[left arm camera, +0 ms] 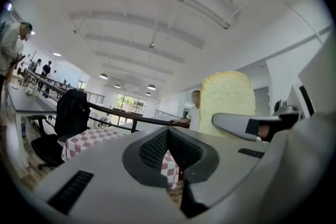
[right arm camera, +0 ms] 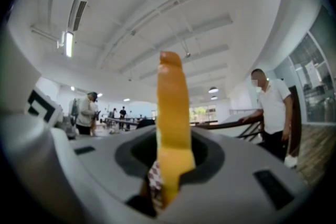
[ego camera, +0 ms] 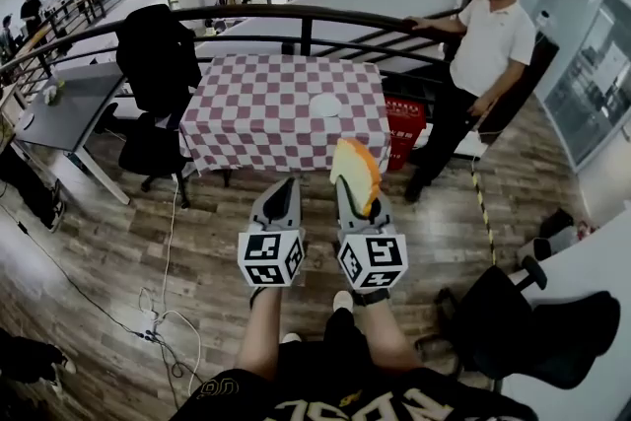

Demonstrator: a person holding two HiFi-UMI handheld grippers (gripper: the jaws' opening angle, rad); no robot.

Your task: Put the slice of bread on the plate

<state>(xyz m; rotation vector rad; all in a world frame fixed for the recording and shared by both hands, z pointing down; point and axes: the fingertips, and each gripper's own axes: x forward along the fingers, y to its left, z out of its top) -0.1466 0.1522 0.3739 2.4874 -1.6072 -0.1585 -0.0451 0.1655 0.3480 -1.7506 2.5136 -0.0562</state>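
Observation:
The slice of bread (ego camera: pixel 357 168), pale with an orange-brown crust, stands on edge in my right gripper (ego camera: pixel 351 197), which is shut on it. In the right gripper view the slice (right arm camera: pixel 172 107) rises edge-on between the jaws of that gripper (right arm camera: pixel 169 168). My left gripper (ego camera: pixel 287 187) is beside it on the left, shut and holding nothing; its pads (left arm camera: pixel 157 147) meet in the left gripper view, where the bread (left arm camera: pixel 226 102) shows at the right. The small white plate (ego camera: pixel 325 105) lies on the checked table (ego camera: pixel 266 108) ahead, well beyond both grippers.
A person in a white shirt (ego camera: pixel 488 44) leans on the railing (ego camera: pixel 296 15) right of the table. A black office chair with a jacket (ego camera: pixel 156 64) and a grey desk (ego camera: pixel 69 104) stand left. A red box (ego camera: pixel 404 125) sits by the table. Cables (ego camera: pixel 168 311) run over the wooden floor.

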